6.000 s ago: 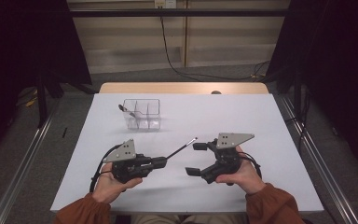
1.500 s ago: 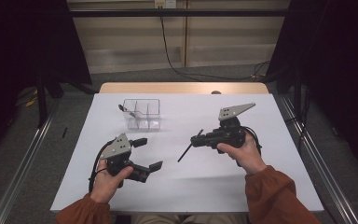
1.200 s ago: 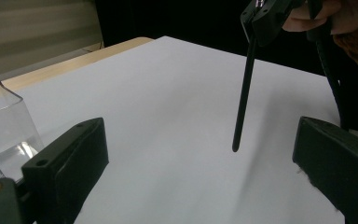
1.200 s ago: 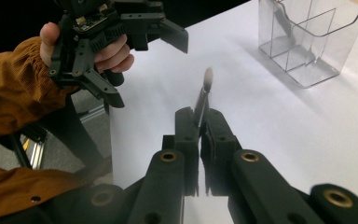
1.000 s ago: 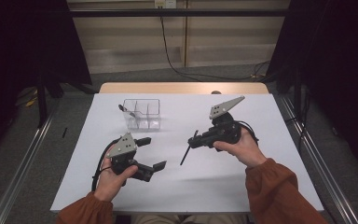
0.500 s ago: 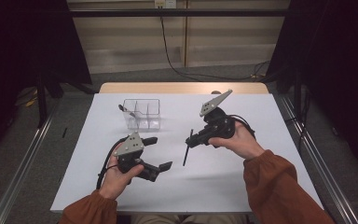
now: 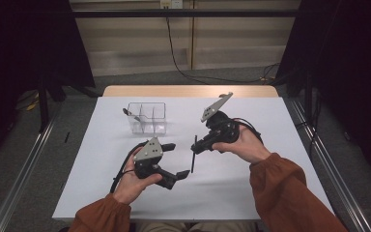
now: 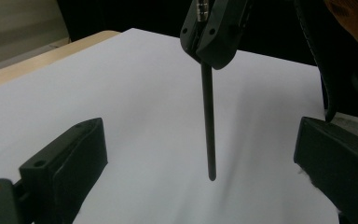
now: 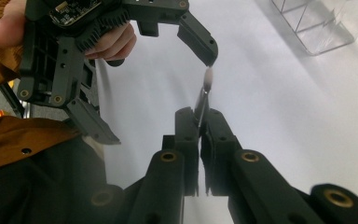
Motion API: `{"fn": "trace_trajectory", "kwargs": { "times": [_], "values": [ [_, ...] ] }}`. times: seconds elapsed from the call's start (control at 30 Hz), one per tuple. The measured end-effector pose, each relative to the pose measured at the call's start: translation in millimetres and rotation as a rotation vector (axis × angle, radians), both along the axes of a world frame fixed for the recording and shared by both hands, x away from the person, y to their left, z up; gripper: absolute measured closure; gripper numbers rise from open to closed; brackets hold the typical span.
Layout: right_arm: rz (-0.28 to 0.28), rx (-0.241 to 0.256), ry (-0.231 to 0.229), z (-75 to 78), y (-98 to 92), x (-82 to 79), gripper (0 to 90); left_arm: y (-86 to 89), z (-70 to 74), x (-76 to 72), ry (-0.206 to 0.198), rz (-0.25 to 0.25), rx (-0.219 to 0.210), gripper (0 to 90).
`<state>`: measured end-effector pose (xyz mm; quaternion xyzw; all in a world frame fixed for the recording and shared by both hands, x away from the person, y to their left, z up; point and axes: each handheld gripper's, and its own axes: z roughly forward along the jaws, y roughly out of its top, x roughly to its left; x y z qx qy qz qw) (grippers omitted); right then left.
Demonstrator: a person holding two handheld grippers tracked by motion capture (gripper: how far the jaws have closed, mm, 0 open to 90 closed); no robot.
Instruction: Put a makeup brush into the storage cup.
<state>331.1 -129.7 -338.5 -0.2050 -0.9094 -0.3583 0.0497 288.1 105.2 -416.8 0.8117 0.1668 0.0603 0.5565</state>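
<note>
One black pen (image 7: pixel 193 153) clamped in right tool (image 7: pixel 196 147), hanging above counter (image 7: pixel 270 125). Left tool (image 7: pixel 174 162) jaws apart beside it. Pickup done; transfer to clear organizer (image 7: pixel 147 117) probably remains.

The high view looks forward and down from above on the whole white-covered counter (image 7: pixel 270 125). Each gripper view looks along its own black jaws from close range. All three share the thin black stick (image 7: pixel 193 153) (image 8: pixel 208 121) (image 9: pixel 201 103).

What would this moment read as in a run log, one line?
right claw: shut on pencil, tip down above table | left claw: open, beside pencil | clear bin: behind
</note>
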Motion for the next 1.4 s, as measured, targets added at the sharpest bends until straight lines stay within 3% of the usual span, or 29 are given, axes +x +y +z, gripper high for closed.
{"fn": "trace_trajectory", "kwargs": {
  "times": [0.43,0.63,0.77,0.97,1.03,1.33,1.4],
  "values": [
    [0.004,-0.022,0.002,-4.4,8.7,-2.9,85.4,-11.7,-6.1,2.3,0.039,0.019,0.020,5.6],
    [0.007,-0.017,0.005,-5.8,11.3,-3.7,85.4,-8.9,-8.1,6.5,0.051,0.019,0.047,23.5],
    [0.010,-0.014,0.002,-6.7,13.3,-3.0,85.4,-8.1,-7.6,6.7,0.060,0.008,0.036,34.9],
    [0.014,-0.015,-0.002,-7.9,16.5,-3.5,85.4,-7.1,-6.9,5.4,0.037,0.010,0.034,47.8],
    [0.014,-0.011,-0.003,-8.1,16.3,-3.6,85.4,-6.8,-6.6,5.3,0.045,-0.005,0.026,56.2],
    [0.010,-0.010,0.000,-8.7,16.4,-3.7,85.4,-6.8,-6.7,6.4,0.061,-0.018,0.009,71.7],
    [0.012,-0.008,0.002,-9.3,17.0,-3.8,85.4,-6.5,-7.1,6.2,0.070,-0.011,-0.018,72.9]
  ]
}}
